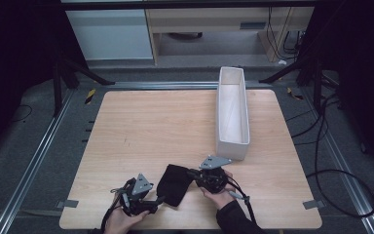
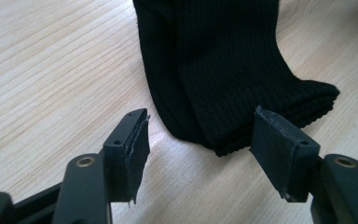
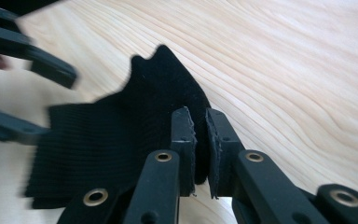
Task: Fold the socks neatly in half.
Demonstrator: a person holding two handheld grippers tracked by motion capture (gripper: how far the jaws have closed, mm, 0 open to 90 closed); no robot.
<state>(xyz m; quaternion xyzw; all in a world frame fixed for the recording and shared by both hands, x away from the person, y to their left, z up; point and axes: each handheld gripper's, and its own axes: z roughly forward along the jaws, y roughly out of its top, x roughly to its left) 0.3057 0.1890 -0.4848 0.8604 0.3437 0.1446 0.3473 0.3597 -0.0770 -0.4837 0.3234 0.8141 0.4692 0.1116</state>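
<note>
Right gripper [image 3: 196, 122] pinched nearly shut on an edge of the black knitted cloth [image 1: 174, 184] just ahead of its jaws – probably to pin it to the wooden table [image 1: 151, 126] – left gripper [image 2: 200, 135] gaping wide, ribbed hem just before and between its tips, likely readying a grab.

My high view looks forward and down over the whole table [image 1: 141, 126]. Both gripper views sit low and close, facing the same black cloth [image 2: 223, 70] from opposite ends.
</note>
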